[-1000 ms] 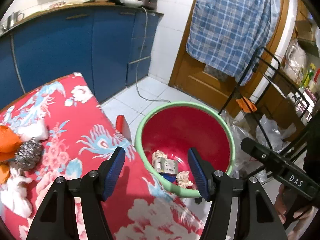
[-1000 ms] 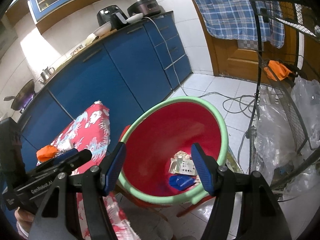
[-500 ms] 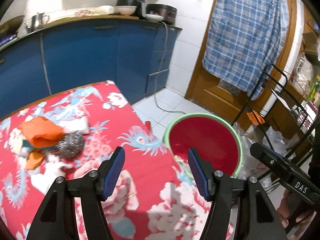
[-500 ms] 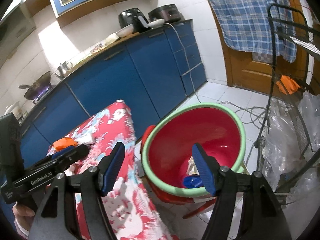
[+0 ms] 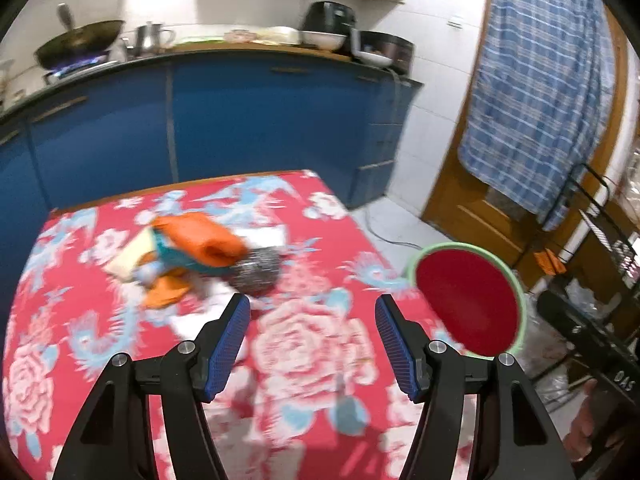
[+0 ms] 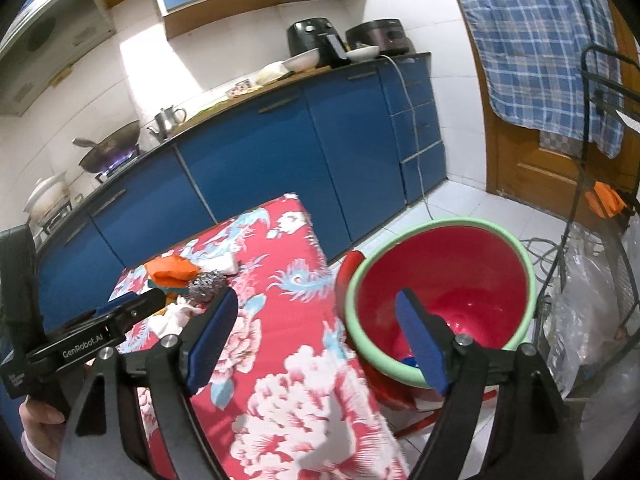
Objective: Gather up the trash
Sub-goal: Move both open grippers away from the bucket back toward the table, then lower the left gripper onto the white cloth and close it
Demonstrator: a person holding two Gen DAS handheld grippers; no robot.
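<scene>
A red basin with a green rim point(image 5: 472, 308) point(image 6: 440, 276) stands off the table's right edge and holds a blue scrap point(image 6: 409, 361). On the red floral tablecloth point(image 5: 320, 352) lies a pile: an orange wrapper point(image 5: 200, 240) point(image 6: 170, 270), a steel wool ball point(image 5: 254, 270) point(image 6: 206, 282), and white crumpled paper point(image 6: 172, 316). My left gripper point(image 5: 312, 344) is open and empty over the table, just short of the pile. My right gripper point(image 6: 316, 344) is open and empty, between table edge and basin.
Blue kitchen cabinets point(image 5: 240, 128) stand behind the table, with a wok, kettle and appliances on the counter. A black wire rack point(image 6: 600, 208) and plastic bags stand right of the basin. A checked cloth point(image 5: 540, 80) hangs on the wooden door.
Both grippers have pulled back from over the basin and swung left toward the table. The left one now faces the trash pile. Both stay open and empty.
</scene>
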